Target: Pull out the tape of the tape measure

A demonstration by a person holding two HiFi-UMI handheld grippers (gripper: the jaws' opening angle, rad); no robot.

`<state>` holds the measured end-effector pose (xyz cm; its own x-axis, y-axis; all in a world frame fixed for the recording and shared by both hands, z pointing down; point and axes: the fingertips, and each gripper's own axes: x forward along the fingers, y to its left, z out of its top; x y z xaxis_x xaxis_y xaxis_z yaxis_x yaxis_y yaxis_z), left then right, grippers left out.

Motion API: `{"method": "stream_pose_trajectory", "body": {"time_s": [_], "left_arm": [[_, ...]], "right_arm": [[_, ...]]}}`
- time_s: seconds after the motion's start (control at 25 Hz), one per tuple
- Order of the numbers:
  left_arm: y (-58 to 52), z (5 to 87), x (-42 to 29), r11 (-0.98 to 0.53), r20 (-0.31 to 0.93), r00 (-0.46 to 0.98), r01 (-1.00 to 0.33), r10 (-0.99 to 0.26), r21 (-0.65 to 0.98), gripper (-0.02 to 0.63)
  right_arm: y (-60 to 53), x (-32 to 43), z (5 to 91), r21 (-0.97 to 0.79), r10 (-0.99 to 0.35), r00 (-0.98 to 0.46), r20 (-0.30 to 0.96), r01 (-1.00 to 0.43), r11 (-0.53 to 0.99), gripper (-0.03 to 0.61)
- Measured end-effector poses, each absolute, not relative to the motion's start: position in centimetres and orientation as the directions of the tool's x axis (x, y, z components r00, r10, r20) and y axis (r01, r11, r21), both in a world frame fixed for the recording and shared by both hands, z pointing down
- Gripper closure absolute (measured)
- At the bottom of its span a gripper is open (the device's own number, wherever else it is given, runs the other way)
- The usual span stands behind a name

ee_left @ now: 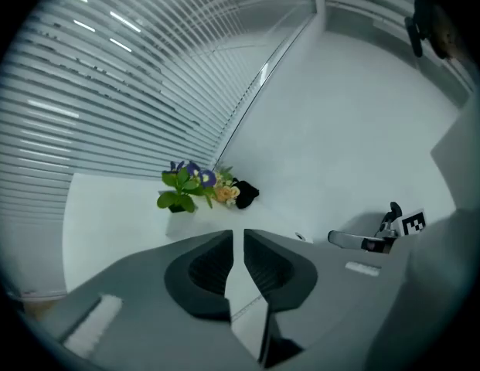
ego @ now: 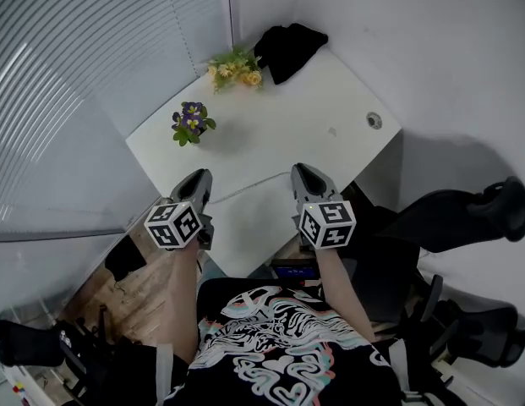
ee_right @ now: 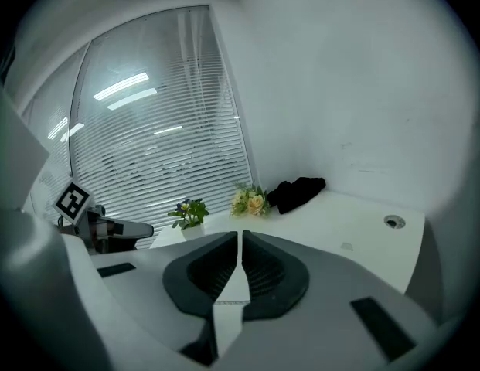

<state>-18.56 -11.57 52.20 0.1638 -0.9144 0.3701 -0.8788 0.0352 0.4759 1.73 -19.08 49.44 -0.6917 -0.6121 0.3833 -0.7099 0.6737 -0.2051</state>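
Both grippers hang above the near end of the white table (ego: 330, 100), side by side and pointing across it. My left gripper (ego: 199, 176) (ee_left: 238, 234) stands open by a narrow gap, and nothing is between its pads. The right gripper (ego: 303, 172) (ee_right: 240, 234) is shut, its tips meeting on nothing. A thin pale strip (ego: 254, 186) with fine tick marks, apparently the tape, lies on the table beneath and between them. It shows through the jaw gaps as a strip (ee_left: 246, 310) (ee_right: 228, 301). I see no tape measure case.
A small pot of purple flowers (ego: 191, 123) stands at the table's left. A yellow bouquet (ego: 237, 68) and a black cloth (ego: 289, 49) lie at the far corner, and a cable hole (ego: 374, 121) is at the right. Window blinds (ego: 93, 57) are on the left, a black office chair (ego: 465, 218) on the right.
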Motion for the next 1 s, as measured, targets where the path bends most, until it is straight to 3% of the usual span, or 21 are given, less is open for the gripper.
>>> {"method": "stream_pose_trajectory", "body": {"time_s": [0.16,0.52,1.0], "left_arm": [[-11.9,48.9,-17.7,-0.017,0.306,0.168,-0.898,-0.937,0.439,0.611],[-11.6,43.5,-16.2,-0.08,0.183,0.158,-0.926,-0.97,0.37,0.612],[-10.7,41.4,-16.6,-0.073,0.12,0.104,-0.967,-0.987,0.243,0.612]], "right_arm": [[-19.0,1.8,47.5,-0.138,-0.66,-0.668,0.343,-0.731,0.668,0.575],[-18.0,1.5,44.4,-0.101,-0.68,-0.672,0.293,-0.729,0.677,0.575],[-18.1,1.9,43.6,-0.06,-0.713,-0.638,0.291,-0.756,0.652,0.577]]}}
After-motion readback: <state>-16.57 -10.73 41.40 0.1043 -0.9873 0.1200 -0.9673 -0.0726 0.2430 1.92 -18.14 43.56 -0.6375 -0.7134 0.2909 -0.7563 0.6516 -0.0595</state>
